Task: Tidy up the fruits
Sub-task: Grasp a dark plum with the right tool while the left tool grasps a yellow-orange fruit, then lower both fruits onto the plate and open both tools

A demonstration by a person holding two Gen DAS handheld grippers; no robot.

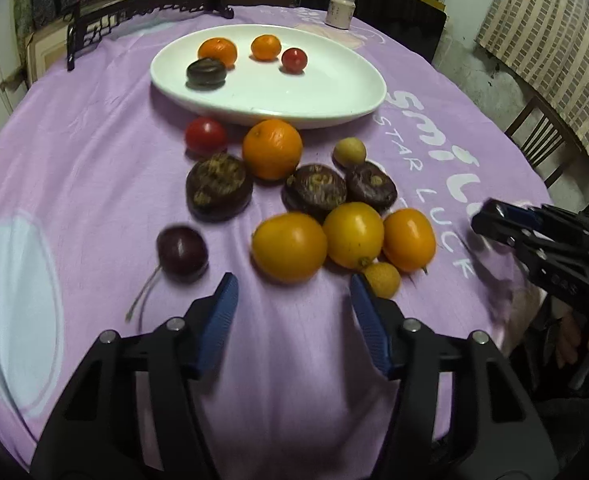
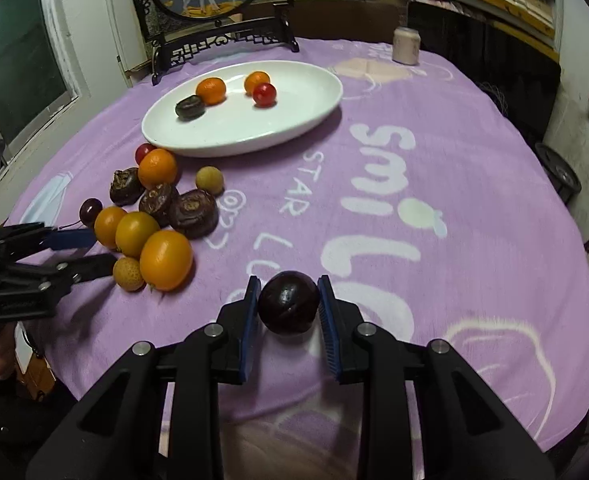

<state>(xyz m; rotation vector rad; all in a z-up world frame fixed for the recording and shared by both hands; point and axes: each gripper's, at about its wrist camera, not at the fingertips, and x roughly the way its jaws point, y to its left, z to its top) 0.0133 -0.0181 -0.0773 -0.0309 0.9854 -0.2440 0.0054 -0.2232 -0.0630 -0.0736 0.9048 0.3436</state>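
Note:
A white oval plate (image 1: 334, 92) (image 2: 314, 108) at the far middle of the table holds two small oranges, a red cherry tomato and a dark water chestnut. Loose fruit lies in front of it: an orange (image 1: 272, 149), a red tomato (image 1: 205, 135), several dark water chestnuts (image 1: 218, 186), three yellow-orange tomatoes (image 1: 289, 247) (image 2: 166, 260), two small pale longans and a dark cherry (image 1: 182, 254). My left gripper (image 1: 294, 292) is open, just short of the yellow tomatoes. My right gripper (image 2: 288, 300) is shut on a dark purple fruit (image 2: 288, 302) held over the cloth.
A purple printed cloth (image 2: 454, 200) covers the round table. A small pale jar (image 2: 406, 46) stands at the far edge. A black carved stand with a round picture (image 2: 214, 12) stands behind the plate. A wooden chair (image 1: 542, 140) is at the right.

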